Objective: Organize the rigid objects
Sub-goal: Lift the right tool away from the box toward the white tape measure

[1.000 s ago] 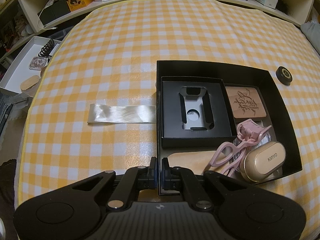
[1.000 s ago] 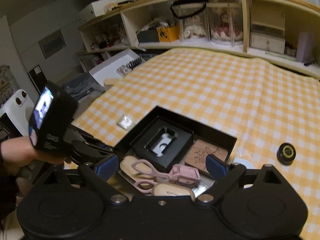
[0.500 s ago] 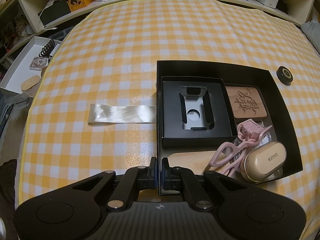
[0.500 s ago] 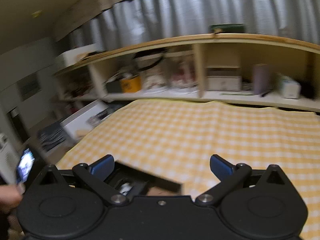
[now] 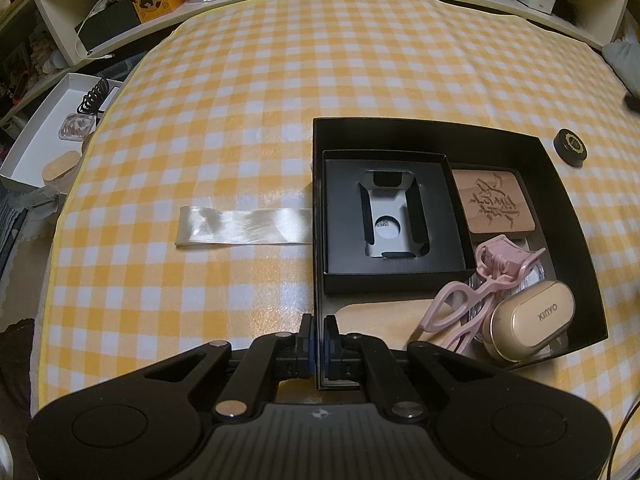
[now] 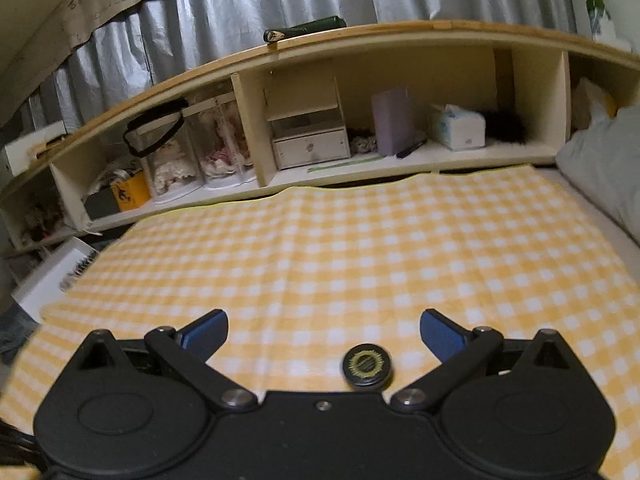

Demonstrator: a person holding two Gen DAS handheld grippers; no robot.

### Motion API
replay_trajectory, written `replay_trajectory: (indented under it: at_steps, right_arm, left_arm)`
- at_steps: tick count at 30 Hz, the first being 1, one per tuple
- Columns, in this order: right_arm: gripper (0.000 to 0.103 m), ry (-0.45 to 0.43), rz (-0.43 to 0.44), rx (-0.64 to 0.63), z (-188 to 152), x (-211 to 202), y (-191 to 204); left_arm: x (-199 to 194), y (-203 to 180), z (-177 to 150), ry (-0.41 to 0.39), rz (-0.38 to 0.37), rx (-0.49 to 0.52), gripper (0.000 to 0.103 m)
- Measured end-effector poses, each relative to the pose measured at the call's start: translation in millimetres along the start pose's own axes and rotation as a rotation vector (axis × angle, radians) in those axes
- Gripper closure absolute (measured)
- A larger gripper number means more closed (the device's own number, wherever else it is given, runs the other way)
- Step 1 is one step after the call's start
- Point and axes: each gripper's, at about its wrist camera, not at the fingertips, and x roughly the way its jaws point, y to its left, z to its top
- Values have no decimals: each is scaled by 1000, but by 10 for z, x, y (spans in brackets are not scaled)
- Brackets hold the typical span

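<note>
Black box wall pinched by left gripper, held steady. Round black gold-crested jar on checked cloth, outside box, far right corner. Right gripper spread wide, empty; to be centred over jar before closing.

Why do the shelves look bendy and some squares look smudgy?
Both wrist views use fisheye lenses, so the shelf bows. In the right wrist view the checked cloth is smeared by motion blur; in the left wrist view it is sharp, with glare on the shiny strip.

Left gripper jaws clamp the black box wall — near corner.
</note>
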Motion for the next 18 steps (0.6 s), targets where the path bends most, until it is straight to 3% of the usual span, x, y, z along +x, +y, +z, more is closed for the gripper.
replay_trajectory:
  at_steps: [3,8,15,18]
  right_arm:
    - [0,80,24,-57,-168,173,1]
    - [0,159,95,-186,-382,296,120]
    - [1,269,130,-358,-626,480,304]
    - [12,295,140,-380,-679,548,367]
  left_arm:
    - [-1,-4,8,0,1,1,99]
    - [0,-5,9,0,1,0,99]
    - [7,-3,6,1,1,1,99]
    - [7,-4,6,1,1,1,99]
